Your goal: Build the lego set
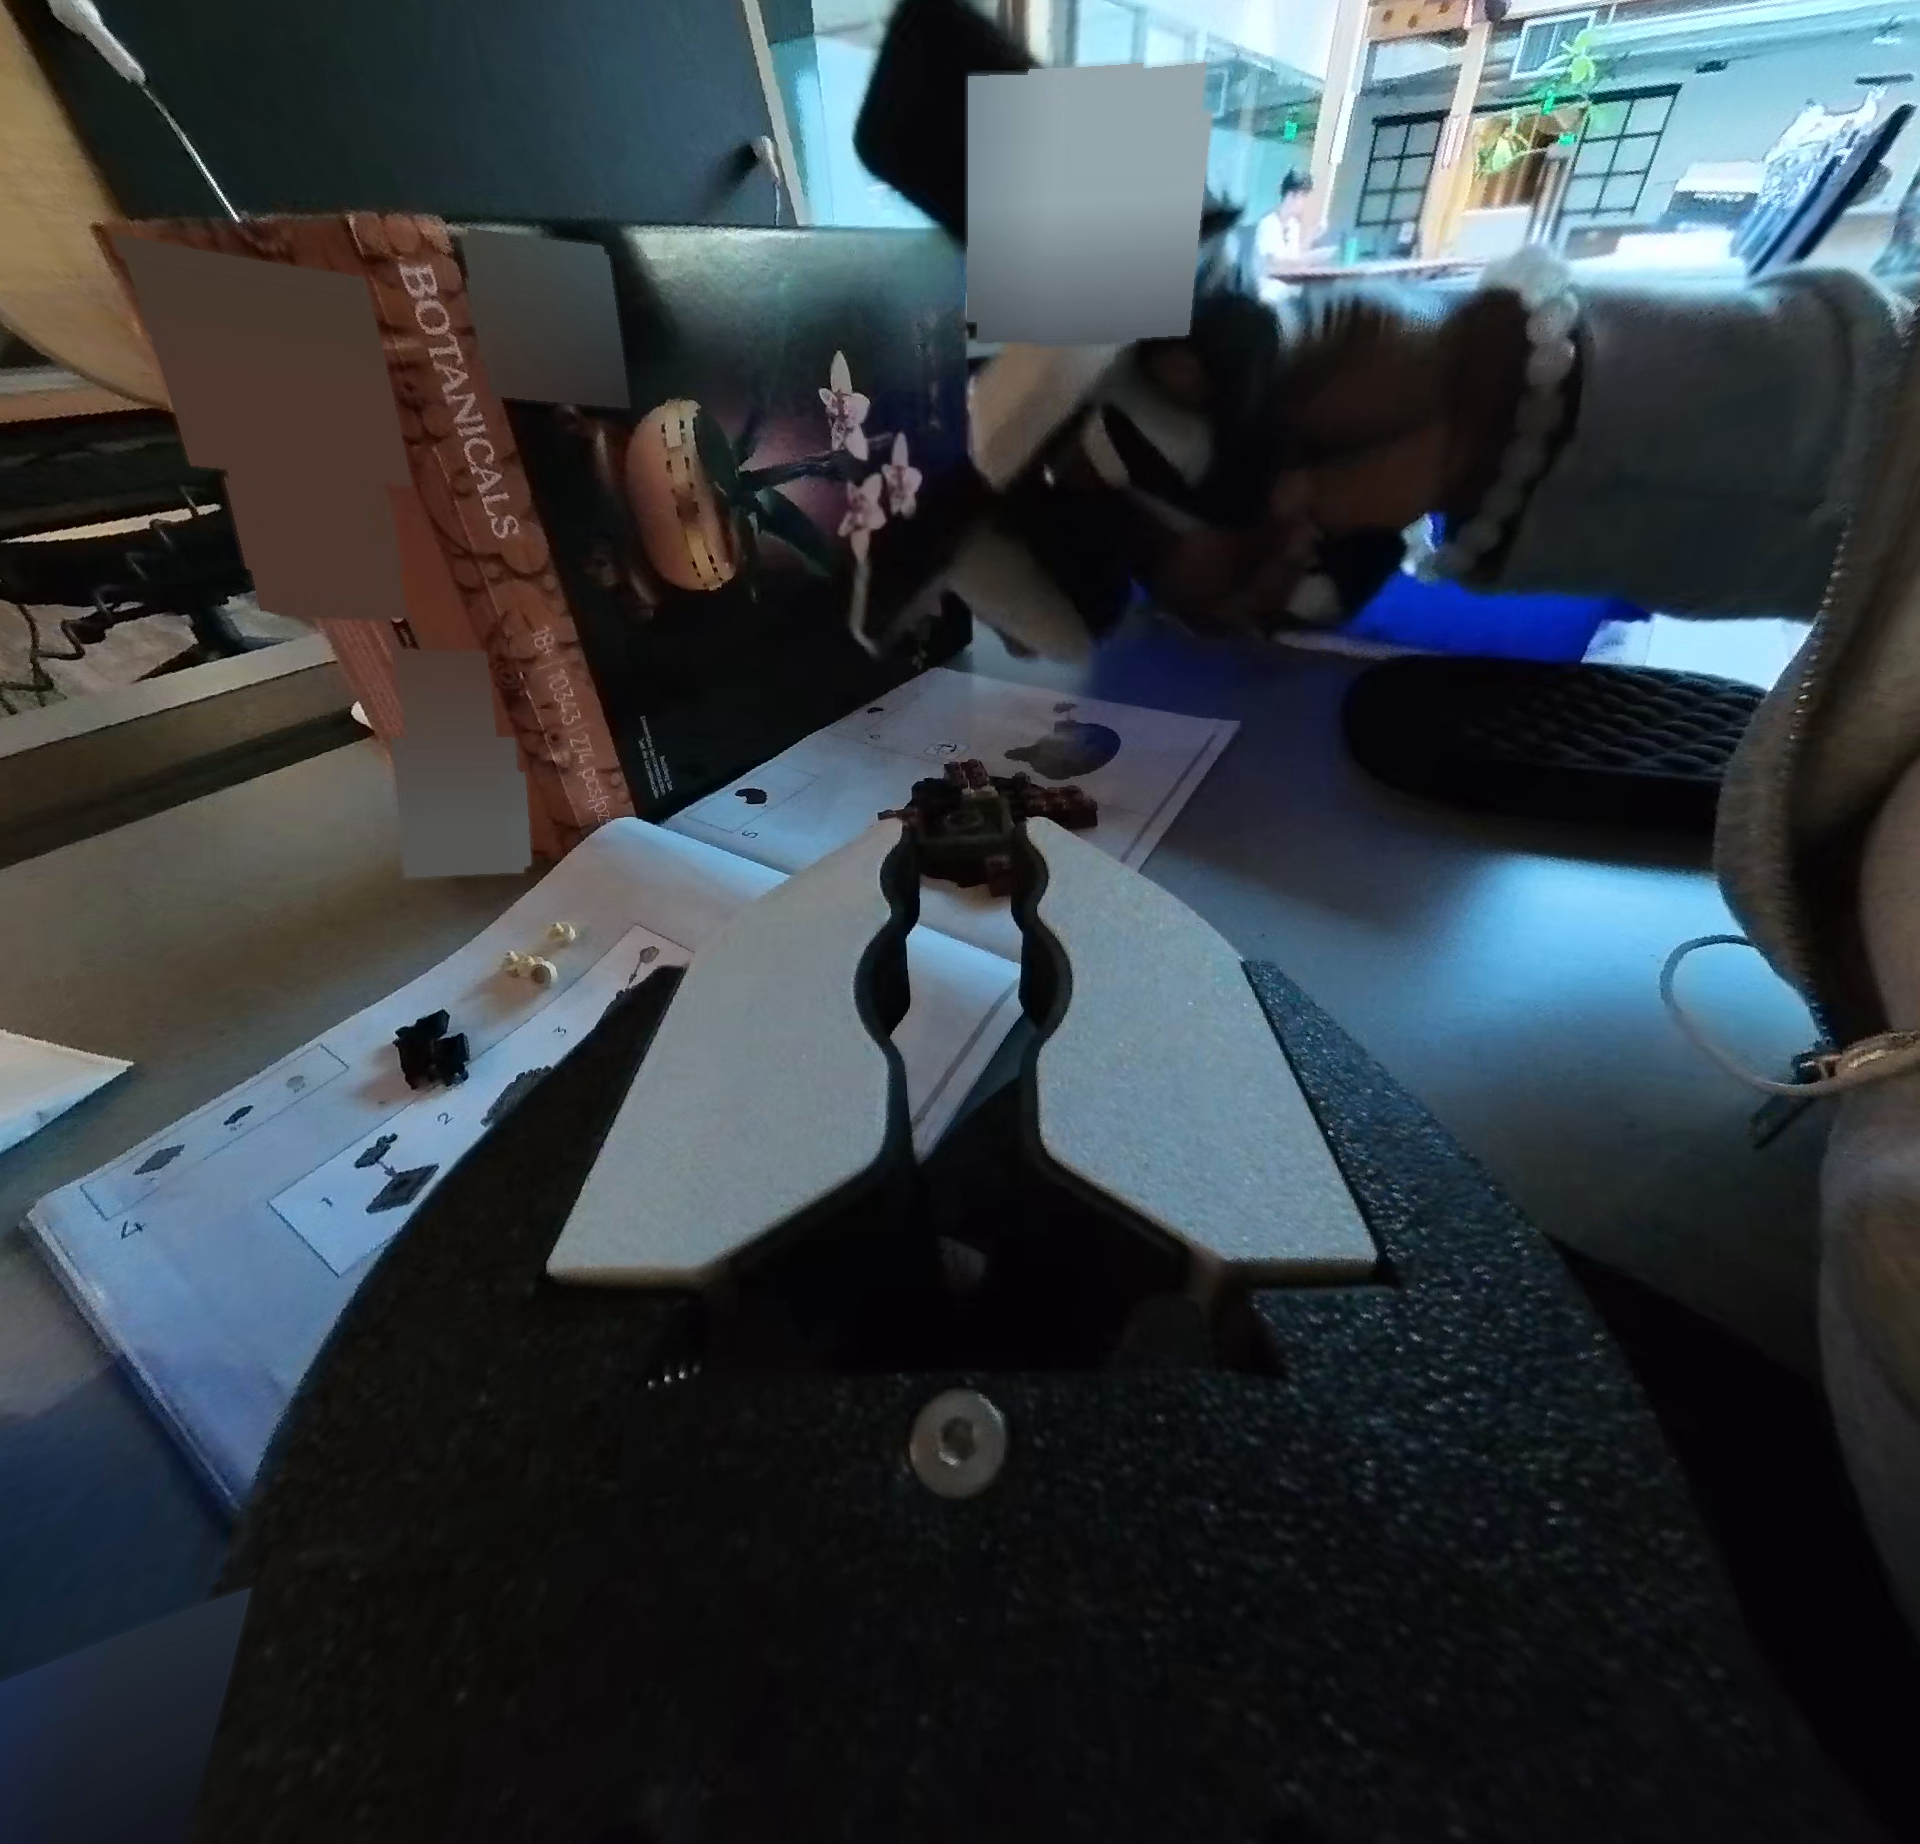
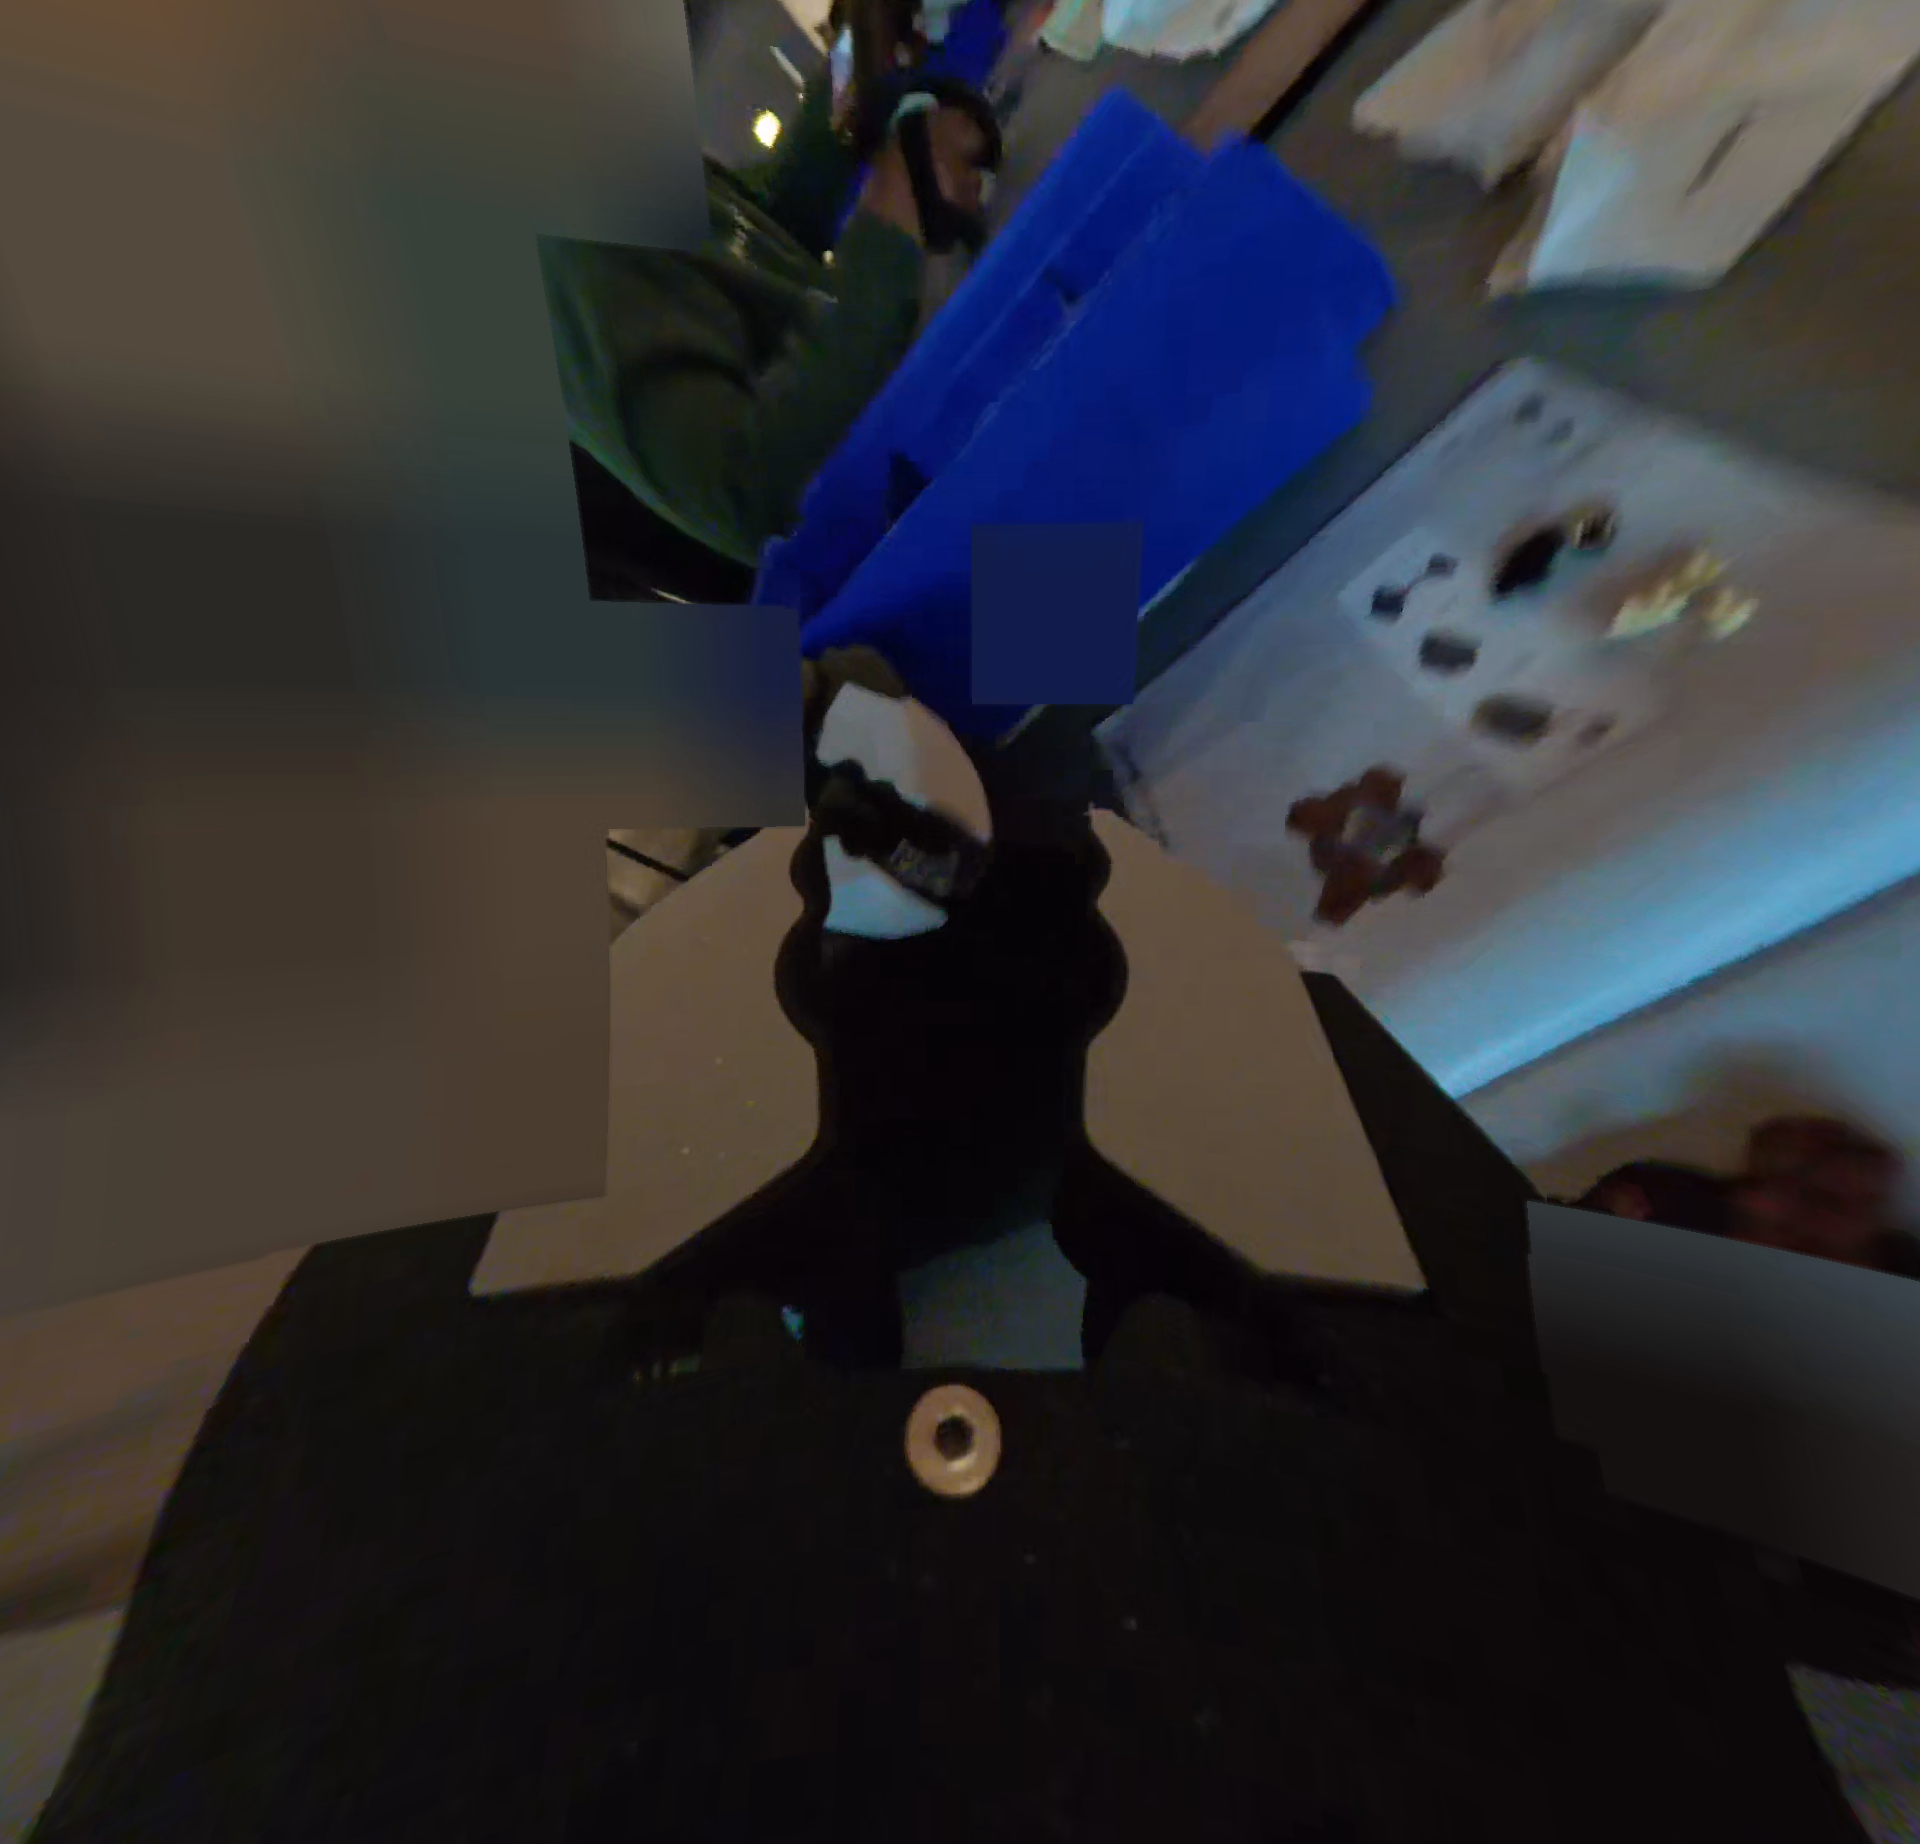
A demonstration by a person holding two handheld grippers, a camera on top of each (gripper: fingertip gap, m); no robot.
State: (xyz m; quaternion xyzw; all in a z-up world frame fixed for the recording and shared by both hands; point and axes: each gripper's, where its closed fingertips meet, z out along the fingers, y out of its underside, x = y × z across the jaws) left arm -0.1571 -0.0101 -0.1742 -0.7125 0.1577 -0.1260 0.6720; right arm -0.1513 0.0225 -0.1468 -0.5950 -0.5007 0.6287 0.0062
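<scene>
Left wrist view: the left gripper (image 1: pixel 961 838) lies low over the open booklet (image 1: pixel 312 1171), pinching a dark brick assembly (image 1: pixel 961 833). The blurred right gripper (image 2: pixel 951 838) hangs tilted, jaws spread.

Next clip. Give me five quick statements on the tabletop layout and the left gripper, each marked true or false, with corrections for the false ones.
1. The left gripper grips a small dark brick assembly. True.
2. The instruction booklet is closed. False: it lies open on the table.
3. A box with orchid artwork stands upright behind the booklet. True.
4. Small cream pieces rest on the booklet. True.
5. The blue bin is red. False: it is blue.
</scene>
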